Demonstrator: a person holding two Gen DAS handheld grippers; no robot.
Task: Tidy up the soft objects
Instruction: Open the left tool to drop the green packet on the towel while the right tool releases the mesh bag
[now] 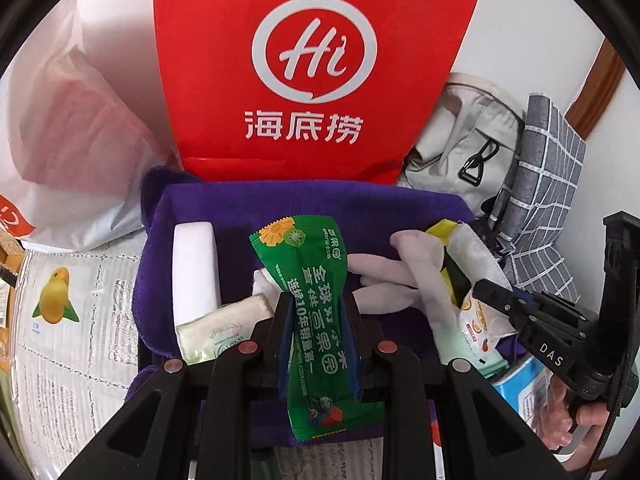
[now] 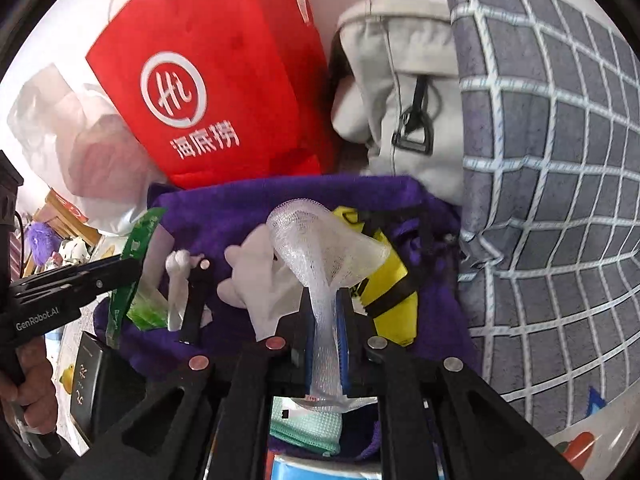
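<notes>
Red, the paper bag (image 1: 312, 68) stands against the wall, flanked by one white plastic bag (image 1: 68, 128), one grey backpack (image 1: 460, 140) and one checked cloth (image 2: 552, 168). One purple towel (image 1: 360, 208) is spread before them over a printed table cover (image 1: 76, 320), carrying a white glove (image 2: 260, 280), foam block (image 1: 196, 268) and yellow pouch (image 2: 392, 288). Left gripper (image 1: 318, 304) pinches a green snack packet (image 1: 316, 304); right gripper (image 2: 326, 308) pinches a foam net sleeve (image 2: 324, 252), both held above the towel.

Both wrist views look close down onto the purple towel (image 1: 224, 208) (image 2: 240, 208). The red bag (image 1: 312, 68) (image 2: 216, 92) fills each frame's top, more leftward in the right view.
</notes>
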